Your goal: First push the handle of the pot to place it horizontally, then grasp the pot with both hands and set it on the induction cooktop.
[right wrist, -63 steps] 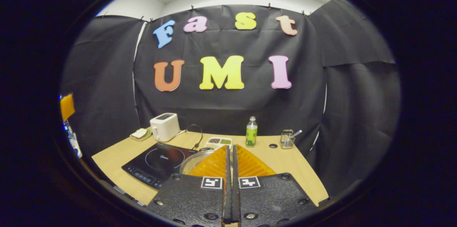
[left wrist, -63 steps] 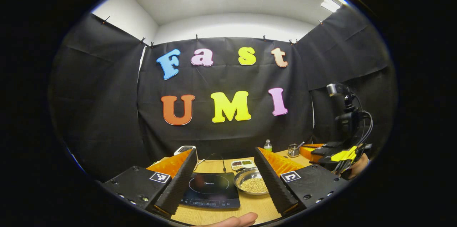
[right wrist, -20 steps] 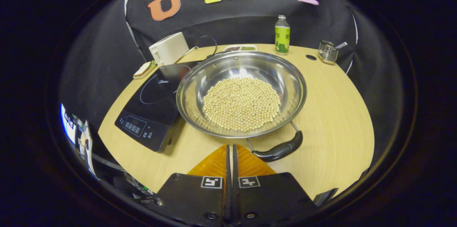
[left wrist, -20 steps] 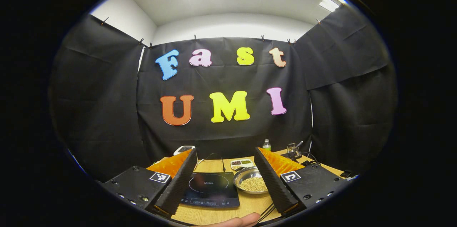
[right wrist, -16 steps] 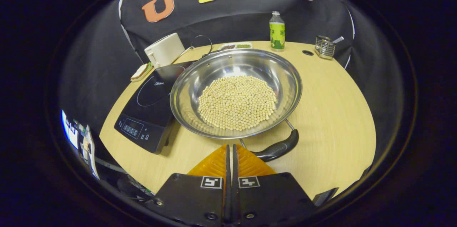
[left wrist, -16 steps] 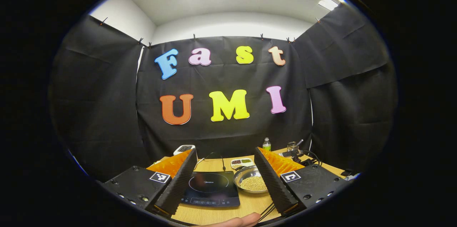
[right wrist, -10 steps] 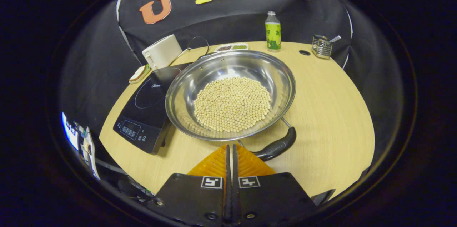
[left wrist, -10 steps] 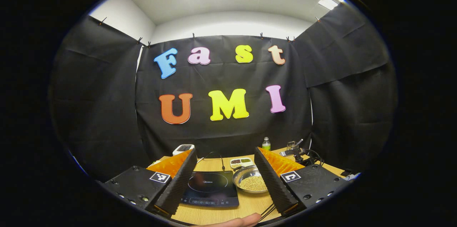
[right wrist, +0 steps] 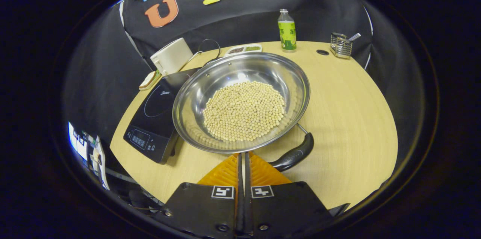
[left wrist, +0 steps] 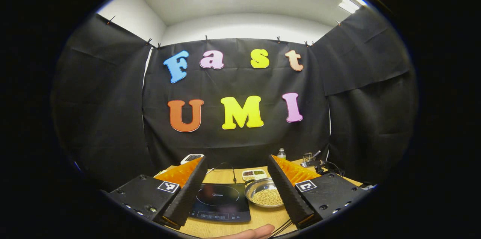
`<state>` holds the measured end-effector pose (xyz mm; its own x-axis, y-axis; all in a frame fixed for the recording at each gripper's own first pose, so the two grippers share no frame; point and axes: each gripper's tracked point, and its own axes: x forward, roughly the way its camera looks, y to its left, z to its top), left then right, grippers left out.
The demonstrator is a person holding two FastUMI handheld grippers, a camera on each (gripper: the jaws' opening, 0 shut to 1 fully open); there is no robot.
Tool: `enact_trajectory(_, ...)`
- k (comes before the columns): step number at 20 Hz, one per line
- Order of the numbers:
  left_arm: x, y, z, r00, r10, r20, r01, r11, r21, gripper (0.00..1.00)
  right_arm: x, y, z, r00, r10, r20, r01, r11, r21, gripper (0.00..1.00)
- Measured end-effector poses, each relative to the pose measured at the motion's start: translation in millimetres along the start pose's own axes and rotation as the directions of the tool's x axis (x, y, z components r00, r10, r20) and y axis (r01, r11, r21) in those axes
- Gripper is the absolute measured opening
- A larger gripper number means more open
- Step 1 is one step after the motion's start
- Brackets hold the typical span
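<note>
Right gripper (right wrist: pixel 242 156) with fingers pressed together on nothing, now tucked under the near rim of the shallow round steel pot (right wrist: pixel 240 100) heaped with pale beans, just left of the black curved handle (right wrist: pixel 294 155). Closer to the pan than half a second ago; handle swung slightly, yet still angled toward the near right of the bench rather than lying horizontal. So judged: pushing step begun, not finished.

Pot resting on the pale wooden bench (right wrist: pixel 349 111), its left rim overlapping the right edge of the flat black induction cooktop (right wrist: pixel 154 113), which occupies the left side of the bench. Not yet set on it.

Left gripper (left wrist: pixel 236 188) held back at the near edge, fingers wide apart and empty, barely shifted, framing cooktop (left wrist: pixel 221 201) and pot (left wrist: pixel 265 195). Probably waiting for the two-handed lift.
</note>
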<state>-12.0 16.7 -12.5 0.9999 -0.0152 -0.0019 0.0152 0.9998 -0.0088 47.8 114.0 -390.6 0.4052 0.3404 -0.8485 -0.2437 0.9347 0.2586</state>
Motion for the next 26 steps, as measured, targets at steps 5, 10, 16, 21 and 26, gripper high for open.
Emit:
enact_trajectory(5, 23.9, 11.3, -0.5, 1.000, 0.023, -0.008, -0.023, 1.000, -0.005, 0.96, 3.1, -13.8, 3.7, 1.000, -0.006, -0.014, 0.006, 1.000, -0.026, 0.04)
enact_trajectory(10, 43.8, 19.9, 5.7, 0.999, 0.052, -0.003, -0.052, 0.998, -0.019, 0.96, 3.0, -22.7, 6.7, 0.999, 0.018, -0.036, -0.018, 1.000, -0.010, 0.01)
enact_trajectory(16, 68.8, 11.3, 16.3, 0.999, 0.042, 0.017, -0.042, 0.998, -0.041, 0.96, 4.9, -50.7, 18.9, 0.999, -0.001, -0.042, 0.002, 1.000, 0.020, 0.04)
enact_trajectory(21, 89.4, 11.3, 12.7, 0.999, 0.048, 0.007, -0.048, 0.998, -0.048, 0.96, 11.5, -73.0, 31.8, 0.999, -0.022, -0.048, 0.023, 0.999, 0.029, 0.04)
enact_trajectory(26, 112.5, 9.4, 1.1, 0.998, 0.058, -0.025, -0.059, 0.997, -0.043, 0.96, 19.7, -97.9, 51.3, 0.997, -0.066, -0.035, 0.067, 0.997, 0.031, 0.04)
